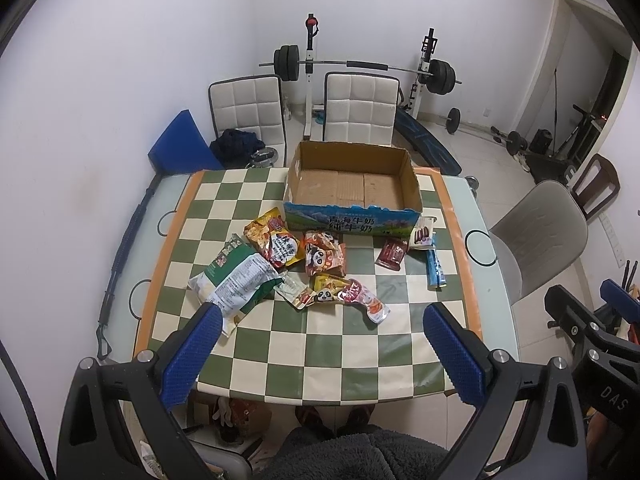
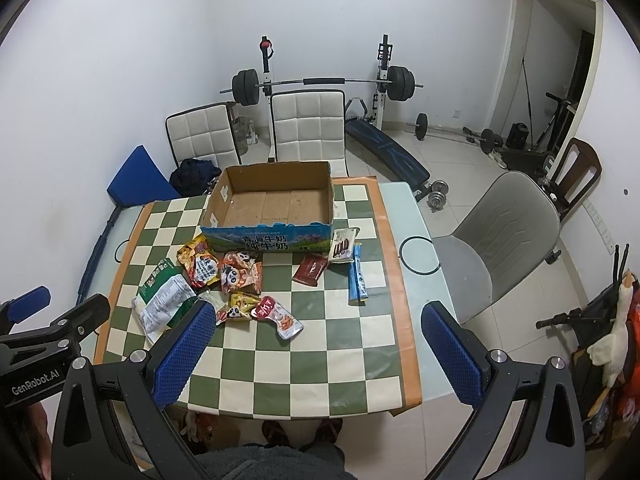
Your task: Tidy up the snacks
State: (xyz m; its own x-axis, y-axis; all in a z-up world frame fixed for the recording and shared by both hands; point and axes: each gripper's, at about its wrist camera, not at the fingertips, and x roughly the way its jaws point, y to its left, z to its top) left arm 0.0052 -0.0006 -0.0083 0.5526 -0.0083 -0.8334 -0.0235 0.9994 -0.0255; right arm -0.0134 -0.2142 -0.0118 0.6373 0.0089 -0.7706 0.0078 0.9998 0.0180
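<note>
An open, empty cardboard box [image 1: 352, 184] [image 2: 276, 204] stands at the far side of the checkered mat. In front of it lie several snack packs: a green-and-white bag [image 1: 236, 284] [image 2: 164, 300], an orange bag [image 1: 272, 240] [image 2: 198, 262], panda packs [image 1: 324, 258] [image 2: 240, 274], a pink pouch [image 1: 366, 300] [image 2: 280, 316], a dark red pack [image 1: 392, 254] [image 2: 312, 268], a white pack [image 1: 423, 234] [image 2: 343, 245] and blue sticks [image 1: 435, 268] [image 2: 357, 280]. My left gripper [image 1: 322, 354] and right gripper [image 2: 320, 350] are open and empty, held above the table's near edge.
The checkered mat [image 1: 320, 344] covers a glass table [image 1: 492, 280]. White chairs [image 1: 360, 108] stand behind the table and a grey chair [image 2: 504, 236] at its right. A barbell rack [image 1: 360, 66] and dumbbells are at the back.
</note>
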